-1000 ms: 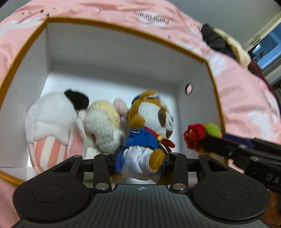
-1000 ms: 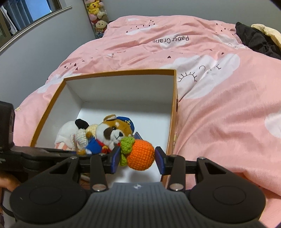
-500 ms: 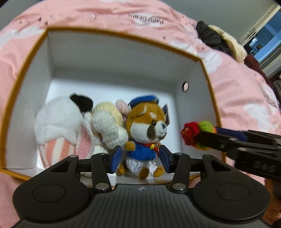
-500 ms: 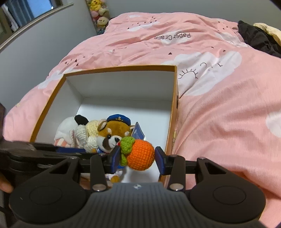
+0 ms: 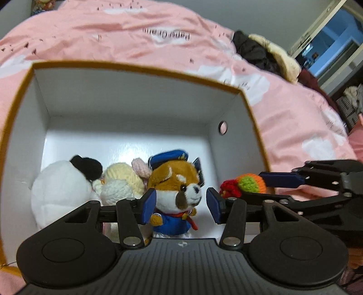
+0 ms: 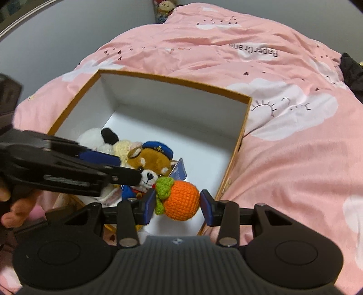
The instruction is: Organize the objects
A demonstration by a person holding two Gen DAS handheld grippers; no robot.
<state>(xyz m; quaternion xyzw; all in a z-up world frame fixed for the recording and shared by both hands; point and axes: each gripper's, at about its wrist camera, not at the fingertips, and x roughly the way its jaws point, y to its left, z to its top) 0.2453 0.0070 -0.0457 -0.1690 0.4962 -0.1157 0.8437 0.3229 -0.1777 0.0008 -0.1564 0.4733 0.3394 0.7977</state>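
Note:
An open box (image 5: 127,68) (image 6: 172,79) with a brown rim and white inside lies on a pink bed. In it stand a brown plush in a blue sailor suit and cap (image 5: 175,183) (image 6: 150,163), a cream crocheted toy (image 5: 120,181) and a white plush with a black ear (image 5: 61,188). My left gripper (image 5: 181,204) is open and empty, its fingers either side of the sailor plush's head but apart from it. My right gripper (image 6: 178,203) is shut on a crocheted orange with a green leaf (image 6: 181,198), held over the box's near right corner; the orange also shows in the left wrist view (image 5: 248,182).
The pink duvet with white clouds (image 6: 295,136) surrounds the box. Dark clothes (image 5: 256,54) lie at the far right of the bed. Plush toys (image 6: 164,9) sit by the wall beyond the bed. A hand (image 6: 13,211) holds the left gripper.
My left gripper let go of the sailor plush, opened and drew back and up; the plush now stands in the box. My right gripper with the orange moved closer over the box corner.

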